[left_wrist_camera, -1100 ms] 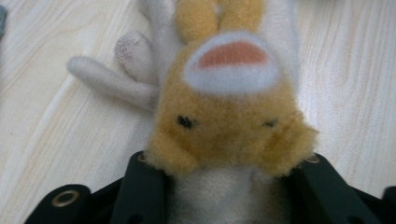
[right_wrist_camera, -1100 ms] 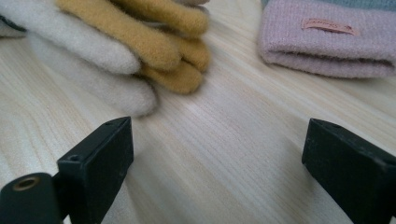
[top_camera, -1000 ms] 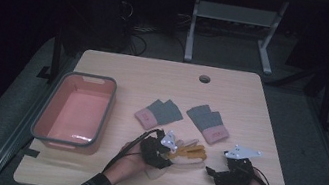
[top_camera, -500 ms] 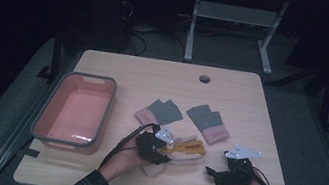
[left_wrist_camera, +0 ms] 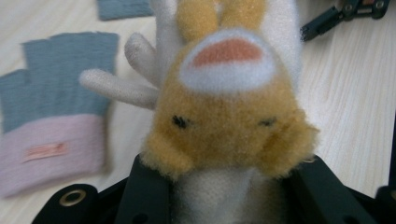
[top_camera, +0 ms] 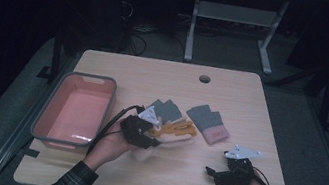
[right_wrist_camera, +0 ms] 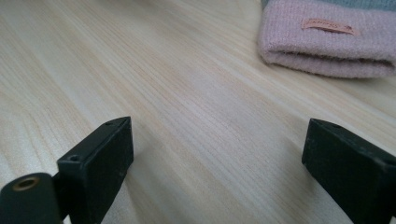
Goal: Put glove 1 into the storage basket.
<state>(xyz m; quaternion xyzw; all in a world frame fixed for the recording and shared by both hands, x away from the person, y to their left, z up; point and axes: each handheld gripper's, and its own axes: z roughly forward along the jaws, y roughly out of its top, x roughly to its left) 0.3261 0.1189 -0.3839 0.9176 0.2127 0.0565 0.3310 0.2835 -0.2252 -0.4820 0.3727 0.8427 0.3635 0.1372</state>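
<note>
A plush glove (left_wrist_camera: 224,116) with a yellow animal face and white fingers sits clamped between the jaws of my left gripper (left_wrist_camera: 219,191). In the high view that gripper (top_camera: 150,140) is left of the table's middle, with the plush glove (top_camera: 177,129) sticking out to its right. Two grey and pink fingerless gloves lie flat beyond it: one (top_camera: 167,109) partly under the plush glove, the other (top_camera: 208,123) further right. My right gripper (top_camera: 213,174) rests near the front right, open and holding nothing. Its jaws (right_wrist_camera: 217,154) stand wide apart over bare wood, short of a pink cuff (right_wrist_camera: 327,44).
A pink tray (top_camera: 48,108) with a grey rim stands at the table's left side. A round cable hole (top_camera: 204,79) sits near the far edge. The wooden table (top_camera: 232,99) is ringed by dark floor and desk legs behind.
My left gripper has shifted left and slightly away from the front edge, carrying the plush glove with it. The right gripper has hardly moved.
</note>
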